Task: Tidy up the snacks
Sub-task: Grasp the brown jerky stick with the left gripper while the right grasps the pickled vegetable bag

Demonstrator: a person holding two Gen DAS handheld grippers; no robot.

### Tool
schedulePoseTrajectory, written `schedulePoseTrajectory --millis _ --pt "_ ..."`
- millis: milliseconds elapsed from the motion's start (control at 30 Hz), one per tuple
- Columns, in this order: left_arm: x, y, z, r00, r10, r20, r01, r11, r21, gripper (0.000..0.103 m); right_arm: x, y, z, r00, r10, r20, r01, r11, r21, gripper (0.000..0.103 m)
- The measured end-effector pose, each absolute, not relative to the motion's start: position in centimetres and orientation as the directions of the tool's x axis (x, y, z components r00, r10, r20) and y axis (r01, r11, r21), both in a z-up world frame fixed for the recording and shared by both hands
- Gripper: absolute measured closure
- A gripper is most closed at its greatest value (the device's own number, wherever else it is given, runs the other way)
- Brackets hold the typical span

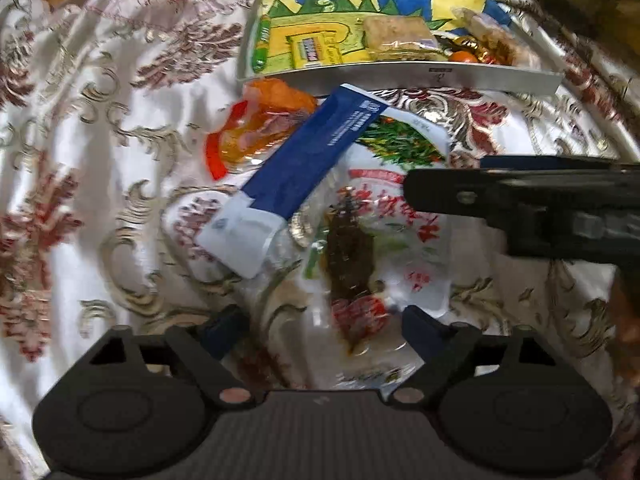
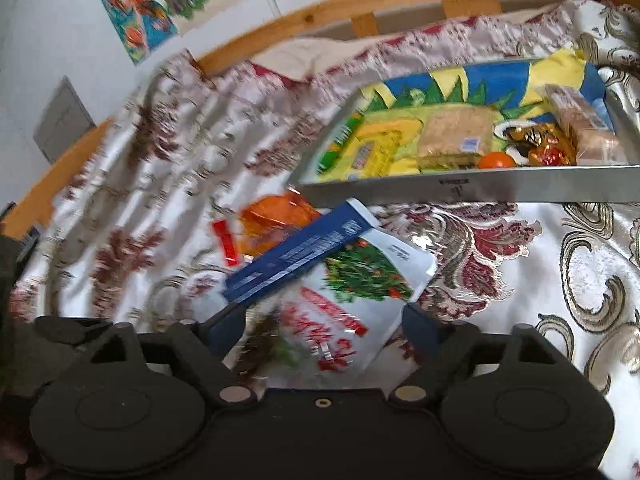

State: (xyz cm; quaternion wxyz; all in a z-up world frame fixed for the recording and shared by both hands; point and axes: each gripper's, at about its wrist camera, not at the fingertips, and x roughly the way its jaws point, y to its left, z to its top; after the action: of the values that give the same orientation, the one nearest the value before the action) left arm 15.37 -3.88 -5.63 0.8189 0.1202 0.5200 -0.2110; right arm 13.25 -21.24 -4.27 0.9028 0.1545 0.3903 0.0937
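A white snack bag (image 1: 372, 216) with red lettering and a green picture lies on the floral cloth. A long blue packet (image 1: 308, 156) rests slanted across its upper left, partly over an orange packet (image 1: 260, 128). My left gripper (image 1: 322, 330) is open, its fingers on either side of the white bag's near end. My right gripper (image 2: 322, 328) is open too, with the white bag (image 2: 360, 292) and the blue packet (image 2: 296, 256) just ahead of it. One of its fingers (image 1: 440, 196) reaches in from the right in the left wrist view.
A grey tray (image 1: 400, 76) beyond the pile holds a green tube (image 1: 262, 46), a yellow pack (image 1: 316, 50), wrapped cakes (image 1: 396, 36) and foil sweets (image 1: 480, 50). The floral cloth (image 1: 80, 140) spreads all around. A wooden rail (image 2: 320, 4) and wall pictures (image 2: 160, 4) stand behind.
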Motion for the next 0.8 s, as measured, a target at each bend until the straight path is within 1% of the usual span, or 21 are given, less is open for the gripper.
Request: schedulePoseTrajectory --millis 67,133,167,267,300,367,467,500,533,567,600,633,667,700,767,800 --pt "15.6 -3.9 -5.9 0.370 -0.228 -0.901 0.463 0.886 -0.033 0.019 14.3 -21.5 -5.0 0.661 0.267 -0.701 -0.007 0.937 0.351 0.018" --pt "15.6 -4.0 -5.8 0.371 -0.233 -0.899 0.465 0.885 -0.037 0.027 15.1 -21.8 -5.6 0.648 0.266 -0.714 0.027 0.928 0.371 0.018" --pt "15.5 -3.9 -5.7 0.372 -0.236 -0.898 0.465 0.885 -0.040 0.028 15.5 -21.9 -5.8 0.640 0.274 -0.718 0.039 0.921 0.387 0.018" --pt "15.7 -3.8 -5.5 0.377 -0.230 -0.897 0.449 0.893 -0.040 0.038 16.7 -21.6 -6.4 0.620 0.300 -0.725 0.058 0.904 0.423 0.018" --pt "15.7 -3.7 -5.4 0.380 -0.223 -0.898 0.439 0.898 -0.037 0.043 17.0 -21.3 -6.5 0.614 0.295 -0.733 0.066 0.906 0.419 0.015" --pt "16.1 -3.3 -5.5 0.366 -0.217 -0.905 0.414 0.909 -0.051 0.047 17.6 -20.4 -6.6 0.602 0.271 -0.751 0.075 0.917 0.392 0.012" --pt "16.7 -2.6 -5.6 0.348 -0.237 -0.907 0.378 0.921 -0.096 0.050 17.9 -19.1 -7.0 0.588 0.224 -0.777 0.070 0.943 0.325 0.014" --pt "16.8 -2.4 -5.5 0.343 -0.245 -0.907 0.366 0.924 -0.112 0.052 17.7 -18.7 -7.2 0.584 0.202 -0.786 0.066 0.953 0.294 0.020" --pt "17.0 -2.2 -5.5 0.339 -0.252 -0.907 0.357 0.926 -0.124 0.056 17.6 -18.3 -7.4 0.580 0.177 -0.795 0.058 0.965 0.257 0.020" --pt "17.1 -1.9 -5.4 0.334 -0.259 -0.906 0.351 0.927 -0.136 0.057 17.5 -18.2 -7.6 0.585 0.174 -0.792 0.046 0.968 0.246 0.022" --pt "17.2 -1.7 -5.4 0.329 -0.267 -0.906 0.343 0.928 -0.149 0.059 17.3 -18.1 -7.6 0.587 0.174 -0.791 0.039 0.969 0.243 0.025" --pt "17.3 -1.5 -5.4 0.326 -0.275 -0.905 0.336 0.928 -0.161 0.062 17.2 -18.2 -7.5 0.584 0.182 -0.791 0.036 0.968 0.250 0.030" --pt "17.4 -1.3 -5.4 0.324 -0.282 -0.903 0.331 0.928 -0.171 0.062 17.1 -18.3 -7.4 0.580 0.194 -0.791 0.034 0.965 0.261 0.032" --pt "17.4 -1.1 -5.3 0.324 -0.289 -0.901 0.328 0.927 -0.180 0.065 17.0 -18.5 -7.3 0.577 0.205 -0.790 0.033 0.961 0.273 0.035" --pt "17.4 -1.0 -5.1 0.327 -0.303 -0.895 0.343 0.921 -0.187 0.066 16.4 -18.7 -7.1 0.572 0.225 -0.789 0.021 0.957 0.288 0.041" --pt "17.3 -1.1 -5.1 0.329 -0.318 -0.889 0.358 0.913 -0.194 0.066 16.1 -18.7 -7.0 0.568 0.234 -0.789 0.014 0.956 0.294 0.045"
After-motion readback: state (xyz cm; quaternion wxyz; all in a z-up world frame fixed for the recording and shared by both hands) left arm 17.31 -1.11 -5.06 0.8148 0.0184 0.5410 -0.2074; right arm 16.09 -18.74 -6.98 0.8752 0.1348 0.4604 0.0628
